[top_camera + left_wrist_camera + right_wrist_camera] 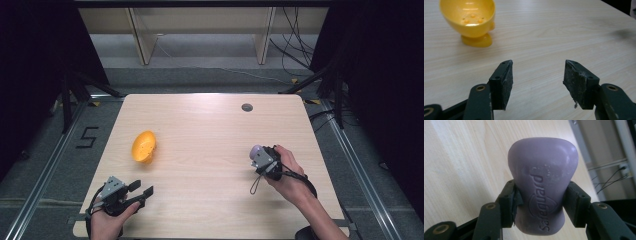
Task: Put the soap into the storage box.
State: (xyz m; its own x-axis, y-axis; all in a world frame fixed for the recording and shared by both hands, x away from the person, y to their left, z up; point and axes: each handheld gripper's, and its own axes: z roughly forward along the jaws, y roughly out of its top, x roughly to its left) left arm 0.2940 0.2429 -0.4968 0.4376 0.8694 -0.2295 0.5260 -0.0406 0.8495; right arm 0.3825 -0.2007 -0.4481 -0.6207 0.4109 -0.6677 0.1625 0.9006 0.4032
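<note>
My left tool (142, 191) sat close to the near left edge of the table (210, 125), jaws spread wide with nothing between them. In the left gripper view the same tool (537, 82) pointed over bare wood toward the yellow cup (471, 21), which stood well apart from the pads, up and to the left. From above, the yellow cup (143, 146) lay on the left half of the table, in from the edge, with open wood all round it. A broad bare stretch ran across the middle. On the right half, away from the right edge, my right tool (258, 156) was clamped on the purple soap bar (542, 185), one pad pressed on each narrowed side.
</note>
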